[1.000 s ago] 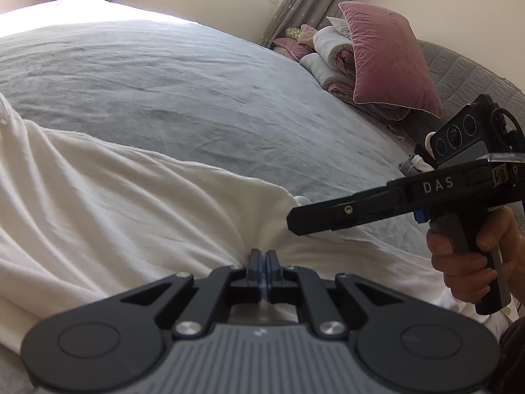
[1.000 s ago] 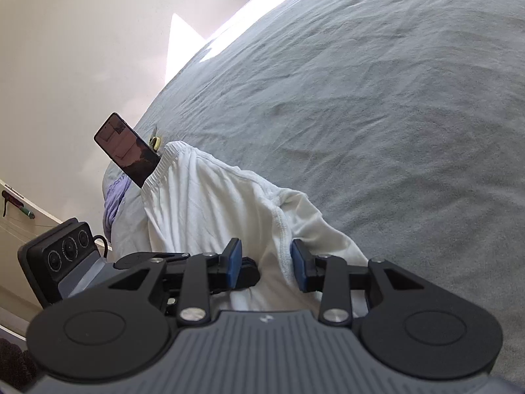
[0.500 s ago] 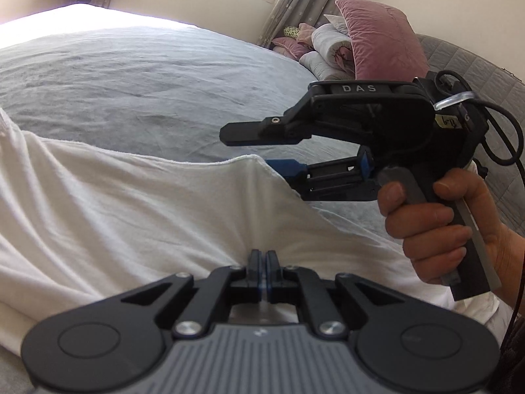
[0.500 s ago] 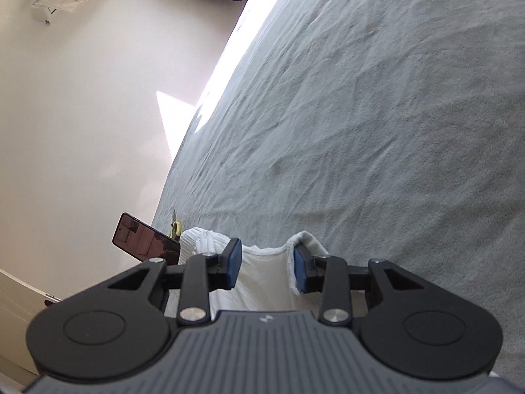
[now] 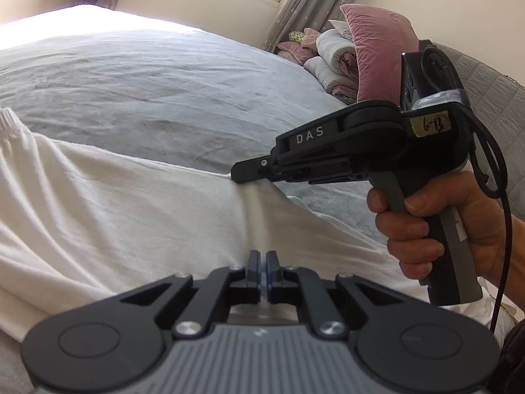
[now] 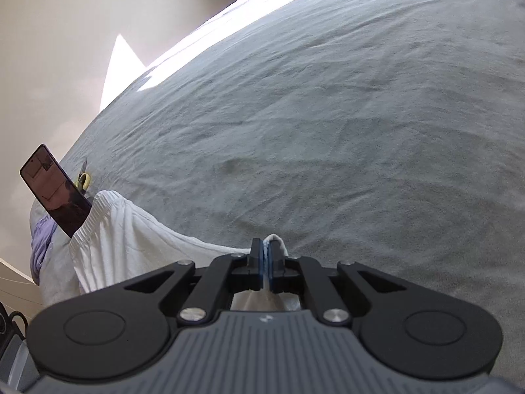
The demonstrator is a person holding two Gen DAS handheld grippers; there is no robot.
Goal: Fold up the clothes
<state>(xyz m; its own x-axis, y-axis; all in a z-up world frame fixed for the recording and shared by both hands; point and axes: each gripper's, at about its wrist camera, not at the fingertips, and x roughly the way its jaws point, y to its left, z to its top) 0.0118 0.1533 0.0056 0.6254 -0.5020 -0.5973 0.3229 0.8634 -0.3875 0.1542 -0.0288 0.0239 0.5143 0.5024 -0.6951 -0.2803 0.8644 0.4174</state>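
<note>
We see a white garment [image 5: 124,210] spread flat on a grey bed cover [image 5: 164,92], along the near edge of the bed. The left gripper [image 5: 263,264] sits low on that garment, its two fingers pressed together with white cloth pinched between them. A crease runs up the cloth from this grip toward the right gripper [image 5: 241,174].

In the left wrist view the right gripper comes in from the right side of the garment, held by a hand [image 5: 436,226] wrapped round its grey handle. Its black tip touches the far edge of the garment, where white cloth meets the grey cover. A small yellow label [image 5: 433,126] sits on its body, and a black cable [image 5: 492,177] loops down behind the hand.

In the right wrist view the right gripper [image 6: 266,257] has its fingers closed on the garment's edge; a small loop of white hem [image 6: 277,241] pokes out above the blue pads [image 6: 261,262]. The ribbed end of the garment [image 6: 108,216] lies left of this grip.

Just left of that ribbed end a dark phone [image 6: 54,190] stands tilted; what props it up we can't tell. A small yellow item [image 6: 83,180] lies beside the phone, too small to identify. Pink and white pillows [image 5: 361,55] are piled well beyond the garment, at the far right end of the bed.
</note>
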